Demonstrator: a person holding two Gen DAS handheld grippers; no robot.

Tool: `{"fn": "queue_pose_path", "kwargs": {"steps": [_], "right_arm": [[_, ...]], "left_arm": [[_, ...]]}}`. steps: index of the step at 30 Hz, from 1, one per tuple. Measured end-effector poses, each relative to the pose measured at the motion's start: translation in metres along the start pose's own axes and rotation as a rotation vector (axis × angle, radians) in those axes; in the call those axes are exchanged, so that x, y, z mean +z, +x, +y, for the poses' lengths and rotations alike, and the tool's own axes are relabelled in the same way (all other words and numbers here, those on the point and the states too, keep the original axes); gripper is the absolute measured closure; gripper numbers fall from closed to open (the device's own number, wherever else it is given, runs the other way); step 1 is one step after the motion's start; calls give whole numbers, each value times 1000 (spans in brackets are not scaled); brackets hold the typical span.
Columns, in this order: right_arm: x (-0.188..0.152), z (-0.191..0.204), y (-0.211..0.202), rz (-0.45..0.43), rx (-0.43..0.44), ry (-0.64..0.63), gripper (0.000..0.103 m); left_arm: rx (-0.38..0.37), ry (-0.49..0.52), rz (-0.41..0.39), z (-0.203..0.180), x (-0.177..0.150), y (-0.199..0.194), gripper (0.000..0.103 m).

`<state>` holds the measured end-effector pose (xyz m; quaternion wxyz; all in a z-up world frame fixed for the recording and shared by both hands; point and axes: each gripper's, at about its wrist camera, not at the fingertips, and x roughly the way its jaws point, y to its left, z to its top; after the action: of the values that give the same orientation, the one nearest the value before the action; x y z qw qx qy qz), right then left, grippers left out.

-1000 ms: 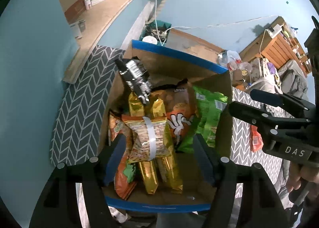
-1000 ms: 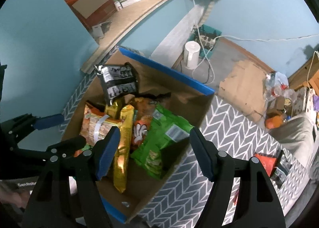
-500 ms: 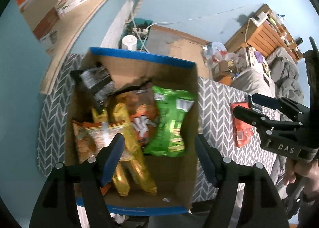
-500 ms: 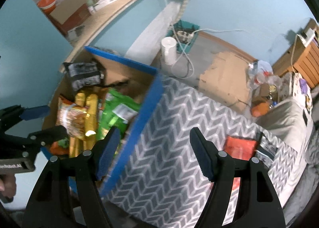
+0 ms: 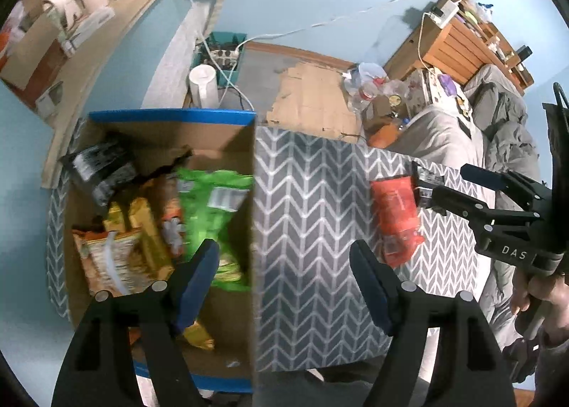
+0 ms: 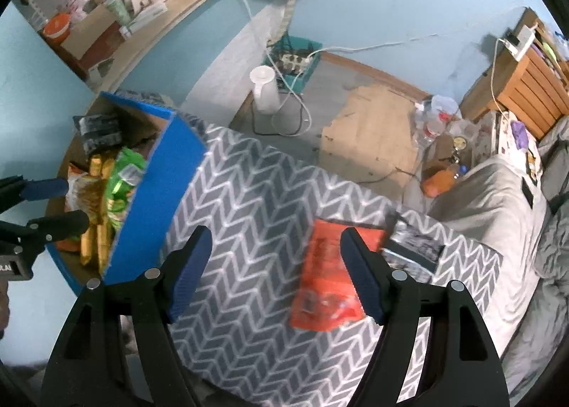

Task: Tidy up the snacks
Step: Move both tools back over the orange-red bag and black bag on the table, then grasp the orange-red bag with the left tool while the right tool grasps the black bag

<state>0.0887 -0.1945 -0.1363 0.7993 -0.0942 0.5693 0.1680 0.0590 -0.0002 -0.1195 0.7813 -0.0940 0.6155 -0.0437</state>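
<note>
A blue-edged cardboard box (image 5: 170,116) (image 6: 156,186) holds several snack bags: green (image 5: 213,208), gold (image 5: 142,229), orange, and black (image 5: 99,169). An orange snack packet (image 6: 329,275) (image 5: 394,215) and a black packet (image 6: 414,245) lie on the chevron-patterned table (image 6: 256,215), to the right of the box. My left gripper (image 5: 284,282) is open and empty, above the box's right wall. My right gripper (image 6: 275,270) is open and empty, above the table, its right finger over the orange packet.
The table's far edge drops to a floor with a white jug (image 6: 265,90), cables and flattened cardboard (image 6: 370,122). A bed with grey bedding (image 6: 498,201) lies right. A cluttered wooden shelf (image 6: 149,30) runs along the blue wall at the left.
Both grippers have swung right, away from over the box toward the open table. The orange and black packets have come into fuller view. Both stay open and empty.
</note>
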Motion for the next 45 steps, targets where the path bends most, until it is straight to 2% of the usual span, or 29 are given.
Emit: {"fn": "queue_pose_path", "kwargs": {"steps": [11,21,30,37,45], "right_arm": [[-18,-84,6,24,-1,5,28],[-19,-142,44,86,28,-73,27],[-15,-156,97,157,82,-230,27],[-21,-162,133,252,154,-229,27],[-46,-165,124,262,186,-192,27]], "left_arm": [[-9,14,63,-72,14,41,26],[-31,-6,122,-120,24,93,26],[-48,-42,168,-134,28,140,24],[-34,-92,203,-131,25,171,23],[-28,-83,219,-139,23,182,23]]}}
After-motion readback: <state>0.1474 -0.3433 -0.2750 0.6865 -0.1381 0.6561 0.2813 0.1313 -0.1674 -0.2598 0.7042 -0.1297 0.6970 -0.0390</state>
